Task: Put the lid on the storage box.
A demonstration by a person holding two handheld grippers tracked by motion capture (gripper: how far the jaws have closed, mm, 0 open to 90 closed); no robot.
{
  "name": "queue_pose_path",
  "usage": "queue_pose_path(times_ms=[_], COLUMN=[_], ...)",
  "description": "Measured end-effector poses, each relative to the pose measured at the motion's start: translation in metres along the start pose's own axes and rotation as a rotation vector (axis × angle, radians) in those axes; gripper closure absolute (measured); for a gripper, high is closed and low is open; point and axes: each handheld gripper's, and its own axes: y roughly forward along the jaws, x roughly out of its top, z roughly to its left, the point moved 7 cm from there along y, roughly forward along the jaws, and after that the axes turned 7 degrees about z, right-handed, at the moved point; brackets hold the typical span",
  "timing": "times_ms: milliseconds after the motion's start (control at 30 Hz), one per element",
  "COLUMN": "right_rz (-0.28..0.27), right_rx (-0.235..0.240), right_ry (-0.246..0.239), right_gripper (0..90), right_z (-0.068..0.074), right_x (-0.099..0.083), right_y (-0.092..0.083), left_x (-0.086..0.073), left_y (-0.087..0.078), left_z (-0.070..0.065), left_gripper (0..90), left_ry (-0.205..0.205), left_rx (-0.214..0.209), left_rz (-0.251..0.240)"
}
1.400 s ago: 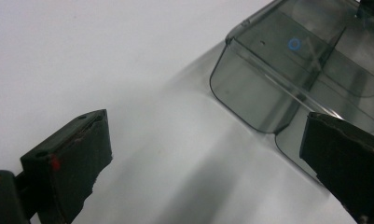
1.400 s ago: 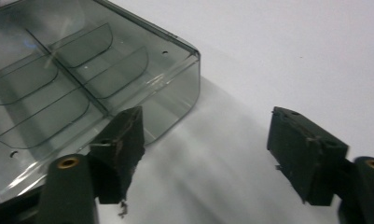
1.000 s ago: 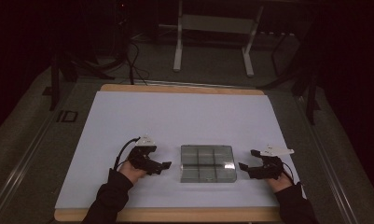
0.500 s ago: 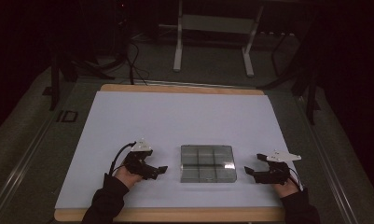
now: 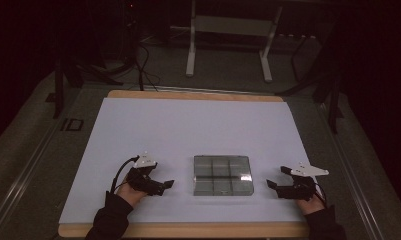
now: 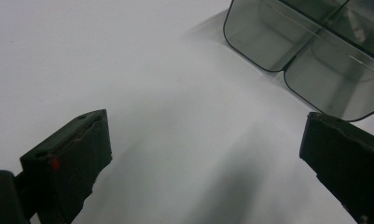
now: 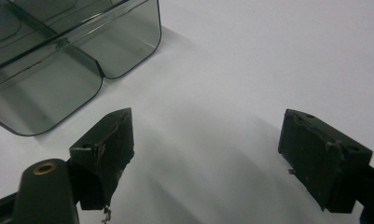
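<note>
A clear smoky plastic organiser box [image 5: 222, 175] with several compartments lies flat on the white table [image 5: 198, 130], near its front edge. My left gripper [image 5: 167, 186] rests to the left of the box, a short gap away, jaws wide open with nothing between them. In the left gripper view the box [image 6: 310, 46] sits at the upper right, beyond the open left gripper [image 6: 205, 154]. My right gripper [image 5: 271, 186] lies to the right of the box, also open and empty. The right gripper view has the box [image 7: 58, 56] at the upper left, ahead of the right gripper [image 7: 208, 154].
The table has a wooden rim [image 5: 188, 230] along the front. Behind it, on the dark floor, stand a grey metal frame [image 5: 228, 35] and loose cables [image 5: 143, 65]. Dark stands flank the table on both sides.
Both grippers have drawn outward, away from the box's sides, over the last second. The box has stayed in place.
</note>
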Motion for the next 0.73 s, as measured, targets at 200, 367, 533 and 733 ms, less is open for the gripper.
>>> queue_pose_path(times_ms=[200,367,533,733], right_rz=[-0.011,-0.018,-0.030,-0.027], right_rx=[-0.002,-0.015,-0.015,-0.026], right_ry=[0.012,0.015,0.026,0.016], right_gripper=[17.9,17.9,17.9,18.1], right_z=[-0.0016,-0.0019,-0.0028,-0.0022], right_x=[0.0001,-0.0003,-0.0003,-0.0005], right_y=[-0.0008,-0.0013,-0.0025,-0.0018], left_x=[-0.0034,-0.0045,-0.0047,-0.0050], left_y=[0.0007,0.0020,0.0023,0.0026], left_z=[-0.0006,-0.0030,-0.0030,-0.0023], left_gripper=[3.0,3.0,3.0,3.1], left_ry=[0.006,0.033,0.033,0.028], left_rx=[-0.002,0.021,0.030,0.041], left_rz=[0.004,0.011,0.011,0.012])
